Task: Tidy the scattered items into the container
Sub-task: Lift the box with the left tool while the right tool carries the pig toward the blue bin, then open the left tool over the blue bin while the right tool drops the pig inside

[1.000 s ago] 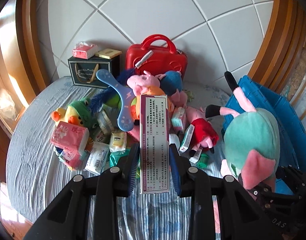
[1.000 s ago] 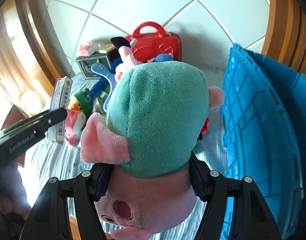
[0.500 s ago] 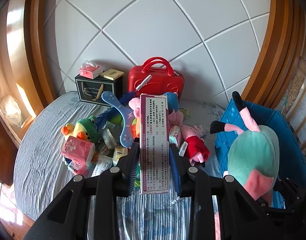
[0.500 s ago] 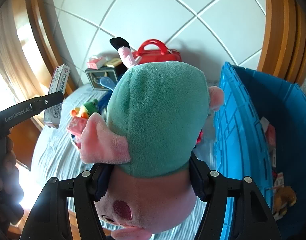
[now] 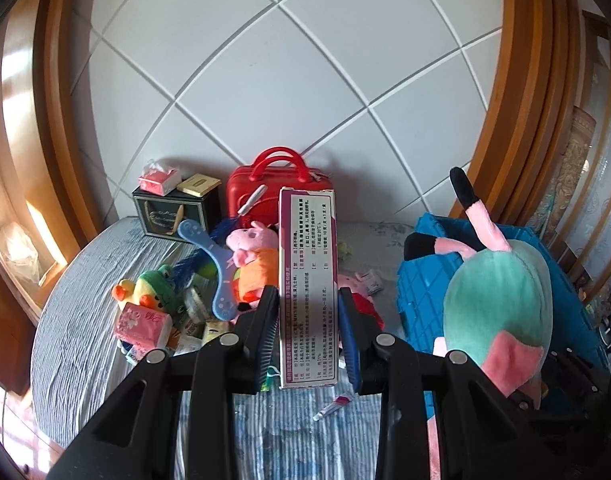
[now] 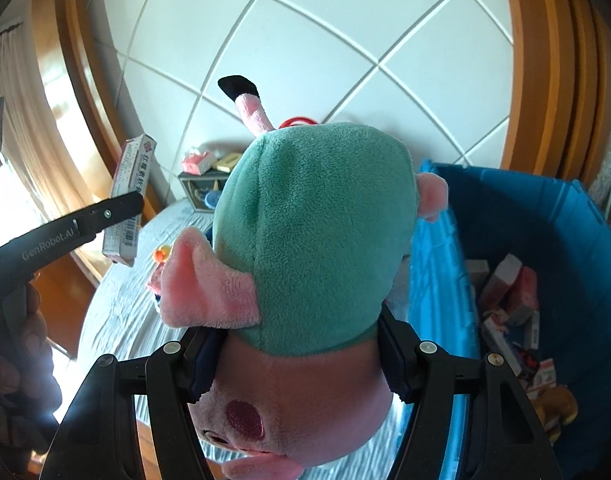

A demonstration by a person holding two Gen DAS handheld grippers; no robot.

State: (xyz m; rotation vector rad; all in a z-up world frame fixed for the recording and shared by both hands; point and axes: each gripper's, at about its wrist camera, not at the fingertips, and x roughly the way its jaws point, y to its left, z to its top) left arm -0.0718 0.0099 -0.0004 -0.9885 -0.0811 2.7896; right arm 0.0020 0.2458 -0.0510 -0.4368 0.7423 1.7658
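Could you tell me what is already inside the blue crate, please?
Inside the blue crate lie several small boxes and packets and a brown toy; the green-dressed plush covers its near-left part.

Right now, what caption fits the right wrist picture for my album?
Right gripper holds a plush pig in green beside the blue crate, already holding boxes.

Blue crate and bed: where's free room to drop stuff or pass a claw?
Free: the near left of the striped bedspread, before the tissue pack; the strip near the small tube; the blue crate far half, beyond the boxes. Crowded: the toy pile mid-bed, and the back by the red case and black box.
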